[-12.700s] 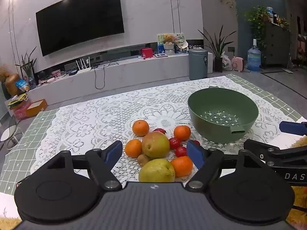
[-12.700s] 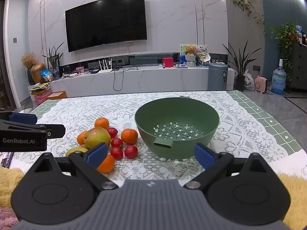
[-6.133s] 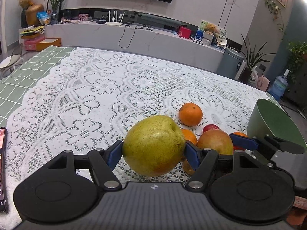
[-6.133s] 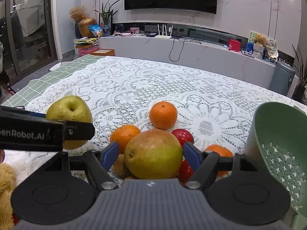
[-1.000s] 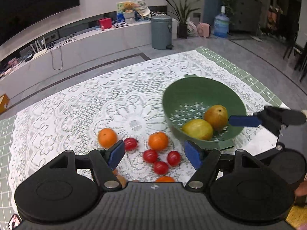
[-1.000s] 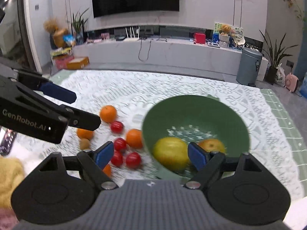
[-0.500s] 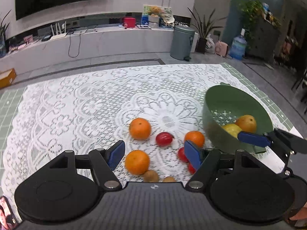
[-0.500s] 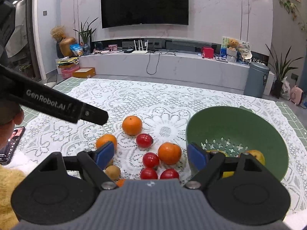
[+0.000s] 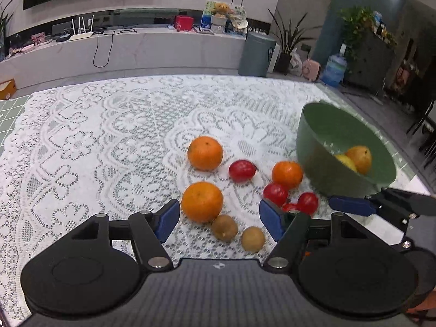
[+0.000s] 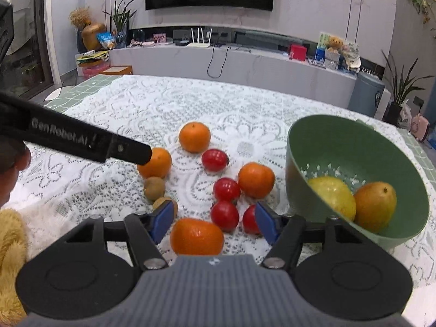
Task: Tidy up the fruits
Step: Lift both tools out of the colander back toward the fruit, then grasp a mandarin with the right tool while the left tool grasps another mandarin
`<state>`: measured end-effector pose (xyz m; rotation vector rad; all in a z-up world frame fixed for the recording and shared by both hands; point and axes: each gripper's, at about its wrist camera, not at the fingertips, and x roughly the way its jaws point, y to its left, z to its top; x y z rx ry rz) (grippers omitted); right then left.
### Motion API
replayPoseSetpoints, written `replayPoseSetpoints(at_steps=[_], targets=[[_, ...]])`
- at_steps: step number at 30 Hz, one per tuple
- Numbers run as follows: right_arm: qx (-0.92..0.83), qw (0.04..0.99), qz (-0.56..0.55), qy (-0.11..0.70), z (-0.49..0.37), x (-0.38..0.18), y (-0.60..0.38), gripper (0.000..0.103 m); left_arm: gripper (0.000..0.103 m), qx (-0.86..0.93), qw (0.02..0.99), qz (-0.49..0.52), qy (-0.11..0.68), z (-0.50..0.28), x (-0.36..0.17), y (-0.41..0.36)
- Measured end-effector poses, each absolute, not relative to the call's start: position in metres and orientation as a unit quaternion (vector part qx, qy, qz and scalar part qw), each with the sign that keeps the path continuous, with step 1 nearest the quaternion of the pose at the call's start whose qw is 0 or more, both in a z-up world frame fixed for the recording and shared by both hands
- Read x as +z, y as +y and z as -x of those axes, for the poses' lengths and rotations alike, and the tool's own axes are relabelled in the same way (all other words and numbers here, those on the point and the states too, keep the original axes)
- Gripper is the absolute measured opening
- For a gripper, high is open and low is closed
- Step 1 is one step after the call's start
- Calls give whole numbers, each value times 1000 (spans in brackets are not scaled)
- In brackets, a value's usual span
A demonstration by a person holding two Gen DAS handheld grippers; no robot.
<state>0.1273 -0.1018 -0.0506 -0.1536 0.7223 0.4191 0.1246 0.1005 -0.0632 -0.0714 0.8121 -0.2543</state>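
Observation:
The green bowl (image 9: 321,147) (image 10: 359,152) stands at the right and holds two big yellow-orange fruits (image 10: 374,204). Several oranges, red fruits and two kiwis (image 9: 224,228) lie loose on the lace cloth. My left gripper (image 9: 219,219) is open and empty, with an orange (image 9: 202,201) just ahead of its left finger. My right gripper (image 10: 215,220) is open and empty, low over a near orange (image 10: 196,235) that lies between its fingers. Red fruits (image 10: 224,216) lie just beyond it.
The white lace cloth (image 9: 81,147) covers the table. A TV console (image 10: 245,57) and a grey bin (image 9: 257,54) stand beyond the far edge. A yellow plush (image 10: 11,245) is at the near left. The left gripper's arm (image 10: 81,141) crosses the right wrist view.
Both grippers have left the bowl and swung left and down towards the loose fruit. The fruits now look closer and larger in both views.

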Motion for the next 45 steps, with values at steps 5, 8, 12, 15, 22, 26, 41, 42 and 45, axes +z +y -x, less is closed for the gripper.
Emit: replayPoseSetpoints(at_steps=[5,8,12,15,22,26,41,42,45], targets=[[210,896,74,383,-132,-59,-99,57,75,-99,908,31,405,-133,-76,102],[217,890,62,397,-135,-63,-100,57,74,-98,904,60,412,-141,-82,109],[226,884,57,405,-136,-66,-100,57,73,-95,901,65,417,-150,-88,108],[233,881,59,408,-135,-68,-98,57,72,-91,900,65,422,-154,-92,107],[250,873,55,416,-135,-70,-96,50,65,-91,895,70,432,-160,-100,107],[257,868,53,421,-137,-72,-95,45,59,-99,894,71,432,-162,-102,106],[261,868,58,418,-136,-71,-94,44,50,-105,889,75,440,-165,-106,105],[261,868,57,418,-136,-71,-94,44,50,-102,890,73,438,-164,-106,105],[260,869,58,416,-135,-71,-94,43,50,-96,895,68,430,-162,-102,105]])
